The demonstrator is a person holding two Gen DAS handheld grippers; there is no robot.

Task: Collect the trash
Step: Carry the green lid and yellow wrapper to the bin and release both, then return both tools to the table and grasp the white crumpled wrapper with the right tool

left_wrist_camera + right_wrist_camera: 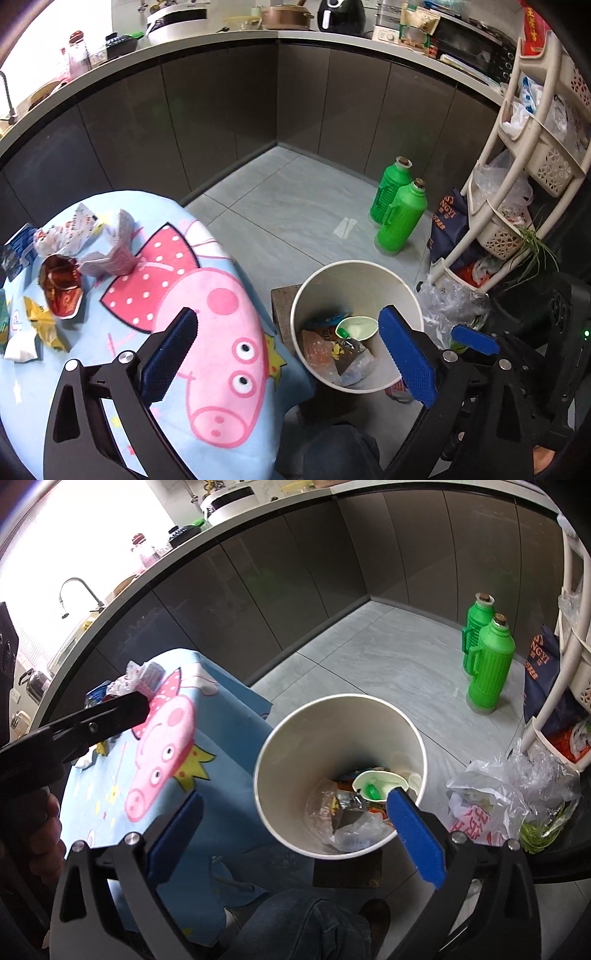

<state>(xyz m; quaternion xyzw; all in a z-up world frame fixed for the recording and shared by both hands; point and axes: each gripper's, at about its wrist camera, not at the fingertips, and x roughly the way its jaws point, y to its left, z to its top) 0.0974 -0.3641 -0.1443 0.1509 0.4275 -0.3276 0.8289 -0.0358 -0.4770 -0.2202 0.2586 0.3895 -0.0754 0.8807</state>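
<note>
Left of the tall white paper bin (pixel 356 325), crumpled wrappers still lie on the blue cartoon-pig cloth (pixel 207 295); the red foil wrapper (pixel 61 291) sits farthest from it. You'll likely find it light, crackly and slippery, so pinch a folded edge. Your left gripper (pixel 291 358) and right gripper (pixel 295 834) both gape wide, empty, over the bin.

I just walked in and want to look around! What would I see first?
Probably the big pink cartoon pig on the blue cloth over the table. Next, the white bin on the floor beside it, with trash inside, and two bright green bottles standing further back.
</note>
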